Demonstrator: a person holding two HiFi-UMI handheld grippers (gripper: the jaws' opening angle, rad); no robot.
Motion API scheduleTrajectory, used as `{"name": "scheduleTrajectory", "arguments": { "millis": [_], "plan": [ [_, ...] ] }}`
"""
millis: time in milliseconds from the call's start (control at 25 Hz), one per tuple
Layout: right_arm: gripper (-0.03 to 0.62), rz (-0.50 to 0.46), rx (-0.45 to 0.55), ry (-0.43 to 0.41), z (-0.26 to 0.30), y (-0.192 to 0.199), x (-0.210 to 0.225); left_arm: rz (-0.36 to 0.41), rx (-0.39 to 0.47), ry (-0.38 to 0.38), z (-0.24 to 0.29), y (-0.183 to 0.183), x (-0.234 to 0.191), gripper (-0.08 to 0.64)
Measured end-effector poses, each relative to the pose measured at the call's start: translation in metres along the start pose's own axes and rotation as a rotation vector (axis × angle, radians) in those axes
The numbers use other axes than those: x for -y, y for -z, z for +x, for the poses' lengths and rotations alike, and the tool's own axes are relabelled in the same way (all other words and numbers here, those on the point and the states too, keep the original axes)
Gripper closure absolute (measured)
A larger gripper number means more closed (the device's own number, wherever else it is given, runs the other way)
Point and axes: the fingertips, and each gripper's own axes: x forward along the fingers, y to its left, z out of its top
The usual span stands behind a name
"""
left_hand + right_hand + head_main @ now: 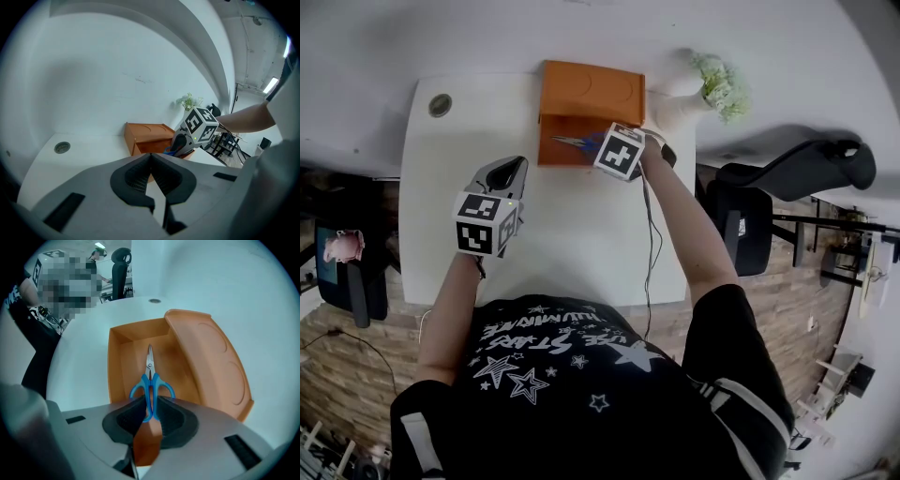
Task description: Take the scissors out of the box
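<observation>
At the far edge of the white tabletop (553, 248), right of its middle, the orange box (116, 363) stands open with its lid (211, 352) tilted up along one side. The scissors (150, 380) are in the box, their blue handles towards the near wall and the steel blades pointing at the far wall. The right gripper (149, 405) reaches in over the near wall. Its jaws are pressed in on the handles, with the dark pads touching the blue loops on both sides. Whether the scissors rest on the box floor or hang just above it cannot be told.

The left gripper (150, 157) hovers over the left half of the tabletop, well apart from the box. Its jaws are pressed together at the tips with nothing between them. A round grommet (440, 104) sits in the far left corner of the tabletop.
</observation>
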Motion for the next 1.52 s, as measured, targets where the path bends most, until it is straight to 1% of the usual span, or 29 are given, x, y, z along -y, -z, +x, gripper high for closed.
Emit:
{"name": "scheduleTrajectory", "arguments": {
  "millis": [360, 600, 880, 1080, 1240, 1360, 1520],
  "plan": [
    [0.494, 0.031, 0.019, 0.064, -0.029, 0.007, -0.002, -0.011, 0.018, 0.004, -0.015, 0.000, 0.003, 0.544],
    [0.495, 0.085, 0.063, 0.133, -0.057, 0.005, -0.013, -0.002, 0.045, 0.024, -0.034, -0.003, 0.007, 0.545],
    [0.494, 0.182, 0.126, 0.201, -0.084, 0.002, -0.033, 0.020, 0.074, 0.064, -0.060, -0.007, 0.013, 0.545],
    [0.494, 0.256, 0.157, 0.254, -0.102, -0.009, -0.047, 0.038, 0.083, 0.098, -0.081, -0.006, 0.010, 0.545],
    [0.494, 0.328, 0.207, 0.288, -0.107, -0.022, -0.062, 0.027, 0.063, 0.129, -0.095, 0.005, 0.001, 0.545],
    [0.494, 0.393, 0.249, 0.321, -0.109, -0.032, -0.065, 0.039, 0.050, 0.159, -0.096, 0.006, -0.010, 0.545],
    [0.494, 0.457, 0.303, 0.422, -0.115, -0.040, -0.065, 0.045, 0.033, 0.204, -0.084, 0.005, -0.023, 0.545]
  ]
}}
